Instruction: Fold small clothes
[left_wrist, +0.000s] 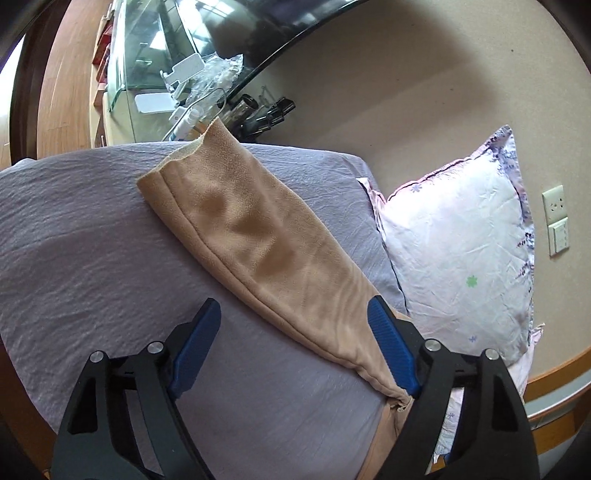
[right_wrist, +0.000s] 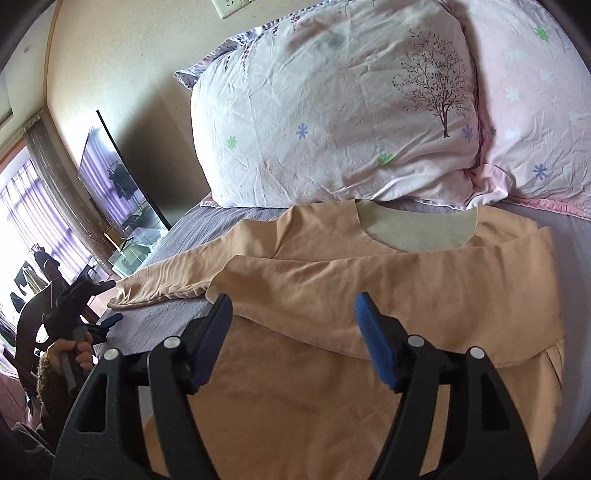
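Note:
A tan long-sleeved shirt (right_wrist: 332, 332) lies flat on the grey-purple bed sheet (right_wrist: 166, 325), neck toward the pillows. One sleeve is folded across its chest (right_wrist: 369, 288). The other sleeve (left_wrist: 258, 236) stretches out over the sheet (left_wrist: 74, 240); it also shows in the right wrist view (right_wrist: 162, 284). My left gripper (left_wrist: 295, 317) is open above that sleeve, its right finger over the cloth; it shows at the left in the right wrist view (right_wrist: 107, 302). My right gripper (right_wrist: 293, 306) is open and empty, above the folded sleeve.
A white floral pillow (right_wrist: 325, 118) and a pink one (right_wrist: 535, 110) lie at the head of the bed, against the beige wall. A glass cabinet with clutter (left_wrist: 177, 85) and a dark TV (right_wrist: 114, 173) stand beyond the bed's edge.

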